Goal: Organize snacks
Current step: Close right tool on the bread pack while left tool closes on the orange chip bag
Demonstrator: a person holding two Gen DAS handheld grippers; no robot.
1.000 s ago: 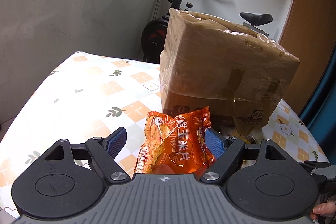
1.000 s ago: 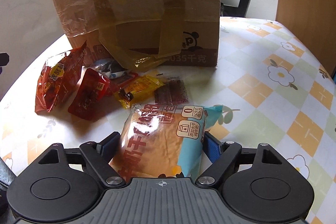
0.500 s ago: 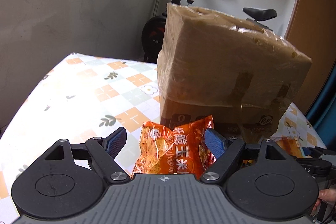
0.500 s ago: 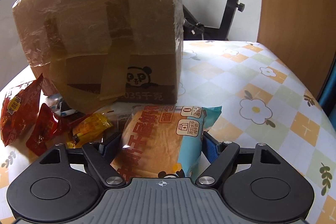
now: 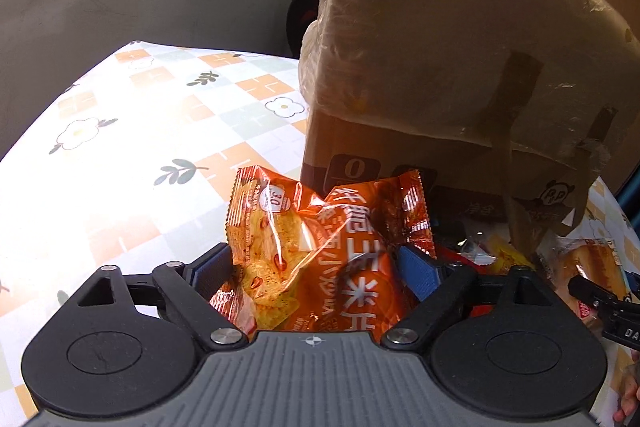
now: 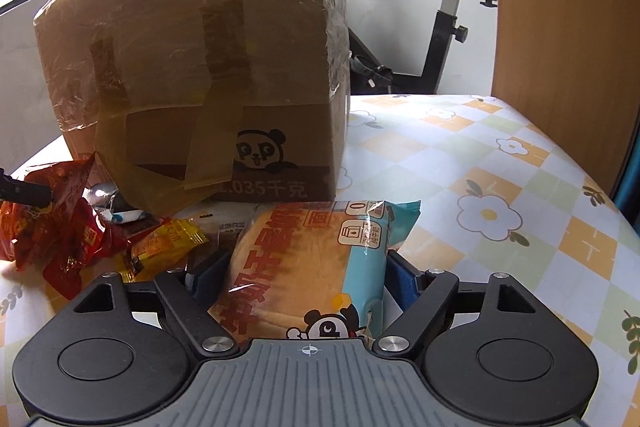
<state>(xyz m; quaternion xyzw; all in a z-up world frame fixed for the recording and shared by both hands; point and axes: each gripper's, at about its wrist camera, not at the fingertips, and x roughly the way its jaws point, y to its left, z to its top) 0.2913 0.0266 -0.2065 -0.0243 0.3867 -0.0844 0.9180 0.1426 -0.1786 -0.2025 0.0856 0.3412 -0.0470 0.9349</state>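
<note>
A flower-patterned bench carries a large taped cardboard box, which stands close ahead of both tools. At the box's foot lies a heap of small red and yellow snack packets. The right tool grips a bread packet between its blue pads, just before the box. The left tool has an orange corn-chip bag between its jaws, which are opening, beside the box's corner.
</note>
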